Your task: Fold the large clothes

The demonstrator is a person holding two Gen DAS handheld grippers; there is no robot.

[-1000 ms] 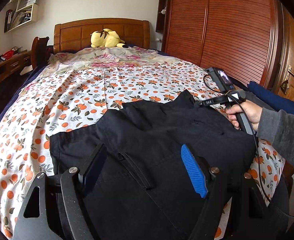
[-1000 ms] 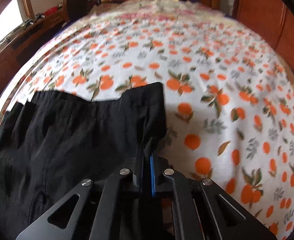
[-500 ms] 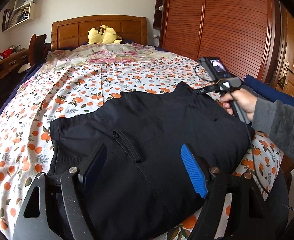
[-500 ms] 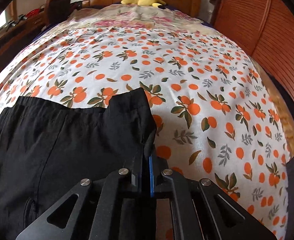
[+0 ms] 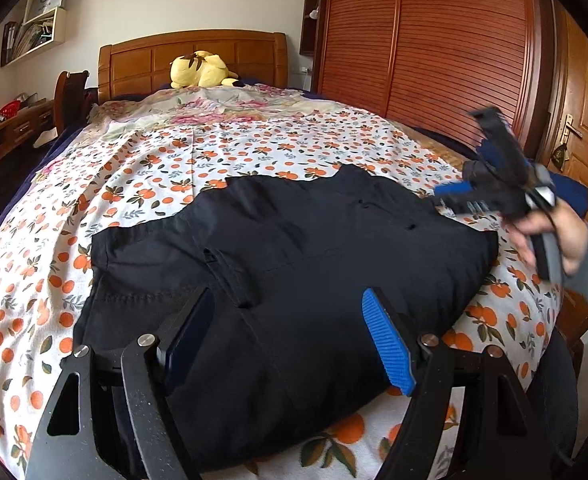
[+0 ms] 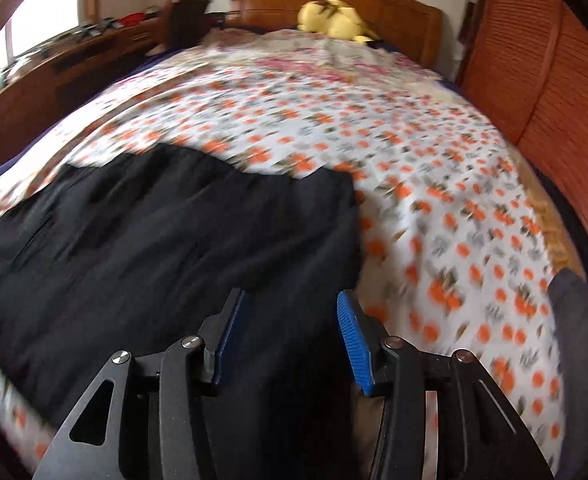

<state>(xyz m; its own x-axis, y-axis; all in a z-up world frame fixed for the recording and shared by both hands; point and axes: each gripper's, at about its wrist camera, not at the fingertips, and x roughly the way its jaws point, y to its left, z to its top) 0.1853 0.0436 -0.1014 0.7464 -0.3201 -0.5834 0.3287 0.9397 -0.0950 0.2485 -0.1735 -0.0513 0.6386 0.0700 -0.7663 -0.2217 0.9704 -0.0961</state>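
A large black garment (image 5: 294,264) lies folded flat on the bed's orange-patterned sheet (image 5: 142,184), near the foot edge. It also shows in the right wrist view (image 6: 166,240). My left gripper (image 5: 290,336) is open and empty, hovering over the garment's near edge. My right gripper (image 6: 290,336) is open and empty, above the garment's right edge. In the left wrist view the right gripper (image 5: 454,196) is blurred, raised off the garment's right corner.
A yellow plush toy (image 5: 200,70) lies by the wooden headboard (image 5: 190,56). A wooden wardrobe (image 5: 434,48) stands along the right side. A desk (image 5: 10,132) stands on the left. A blue and grey cloth (image 6: 574,312) lies at the bed's right edge.
My right gripper has opened and let go of the garment's corner, then lifted away to the right. The left gripper stayed open and rose a little.
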